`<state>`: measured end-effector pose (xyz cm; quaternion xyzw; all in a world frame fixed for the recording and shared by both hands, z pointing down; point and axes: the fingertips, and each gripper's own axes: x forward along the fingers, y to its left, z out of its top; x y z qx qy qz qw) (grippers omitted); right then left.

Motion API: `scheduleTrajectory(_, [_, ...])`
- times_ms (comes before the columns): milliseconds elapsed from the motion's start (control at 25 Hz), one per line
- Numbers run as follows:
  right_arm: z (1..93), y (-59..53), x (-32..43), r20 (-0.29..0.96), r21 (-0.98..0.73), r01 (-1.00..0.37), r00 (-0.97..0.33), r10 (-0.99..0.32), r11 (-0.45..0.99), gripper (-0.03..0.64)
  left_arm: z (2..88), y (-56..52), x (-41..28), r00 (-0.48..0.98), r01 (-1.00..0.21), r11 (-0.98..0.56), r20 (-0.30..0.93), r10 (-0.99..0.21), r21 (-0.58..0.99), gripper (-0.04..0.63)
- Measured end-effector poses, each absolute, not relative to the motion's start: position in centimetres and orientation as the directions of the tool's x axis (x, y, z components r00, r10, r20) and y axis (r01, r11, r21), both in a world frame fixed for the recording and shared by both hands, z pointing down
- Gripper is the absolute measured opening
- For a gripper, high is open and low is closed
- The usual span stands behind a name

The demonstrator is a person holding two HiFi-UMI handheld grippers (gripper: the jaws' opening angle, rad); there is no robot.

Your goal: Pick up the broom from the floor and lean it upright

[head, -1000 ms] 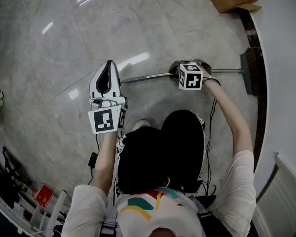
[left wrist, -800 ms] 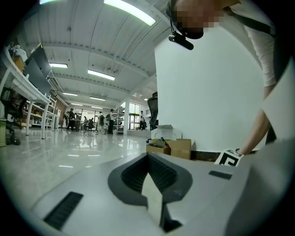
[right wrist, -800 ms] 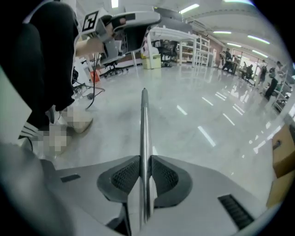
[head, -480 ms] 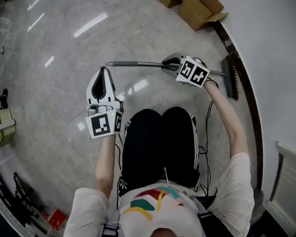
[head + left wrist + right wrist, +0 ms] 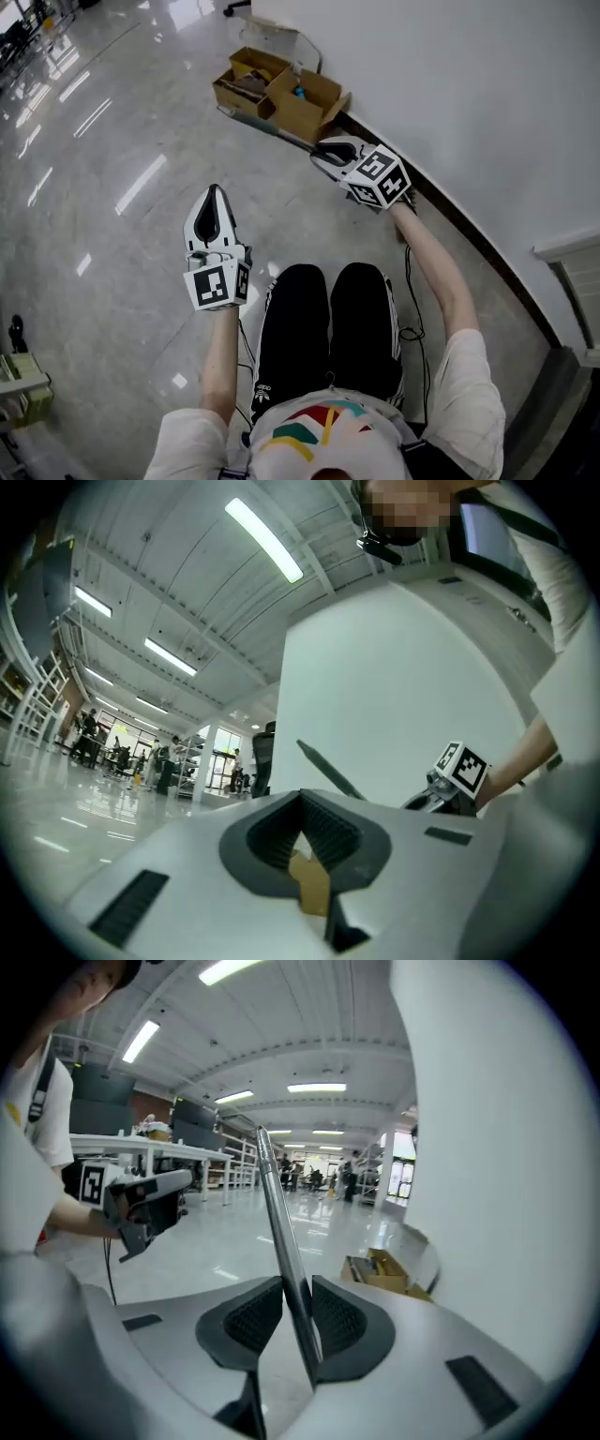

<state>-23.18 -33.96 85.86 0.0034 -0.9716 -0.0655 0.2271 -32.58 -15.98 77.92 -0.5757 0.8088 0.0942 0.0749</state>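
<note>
Right gripper view: right gripper (image 5: 284,1309) clamps broom handle (image 5: 275,1194), a stiff, smooth rod extending beyond it. Likely light, slippery, head-heavy; grip mid-shaft. Left gripper (image 5: 302,808) closed, empty.

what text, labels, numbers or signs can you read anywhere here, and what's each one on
No words or numbers can be read in any view.
Marker cubes: black-and-white square patterns only, no letters.
Small white logo on the black trousers: too small to read.
Cardboard boxes: no print visible.
</note>
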Motion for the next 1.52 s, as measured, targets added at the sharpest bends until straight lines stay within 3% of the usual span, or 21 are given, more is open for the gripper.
scheduleTrajectory(120, [79.2, -38.8, -18.8, 0.319, 0.161, -0.207, -0.914, -0.249, 0.965, 0.092, 75.3, -20.6, -29.5, -0.188, -0.982, 0.189, -0.282, -0.941, 0.023, 0.044])
scheduleTrajectory(280, [73.0, -44.1, -10.6, 0.173, 0.157, -0.51, -0.829, -0.532, 0.846, 0.091, 72.7, -24.0, -24.6, -0.065, -0.998, 0.06, -0.317, -0.946, 0.027, 0.044])
scheduleTrajectory(440, [69.5, -48.9, 0.8, 0.066, 0.065, -0.793, -0.602, -0.796, 0.606, 0.089, 72.2, -26.7, -19.9, 0.045, -0.999, -0.045, -0.332, -0.942, -0.007, 0.044])
scheduleTrajectory(560, [69.2, -51.3, 10.1, 0.017, -0.07, -0.928, -0.367, -0.93, 0.365, 0.087, 72.5, -28.4, -17.0, 0.111, -0.993, -0.121, -0.343, -0.933, 0.008, 0.044])
scheduleTrajectory(680, [70.3, -52.5, 18.4, -0.003, -0.208, -0.965, -0.165, -0.986, 0.162, 0.087, 73.9, -29.8, -13.9, 0.167, -0.985, -0.175, -0.305, -0.938, -0.001, 0.044])
scheduleTrajectory(840, [71.6, -53.4, 24.7, -0.021, -0.308, -0.95, -0.046, -0.999, 0.05, 0.087, 76.3, -31.2, -10.4, 0.24, -0.971, -0.233, -0.236, -0.942, -0.054, 0.044])
scheduleTrajectory(1520, [71.3, -56.0, 26.3, -0.002, -0.123, -0.992, -0.027, -1.0, 0.027, 0.089, 77.5, -32.3, -7.8, 0.255, -0.967, -0.25, -0.212, -0.943, -0.05, 0.044])
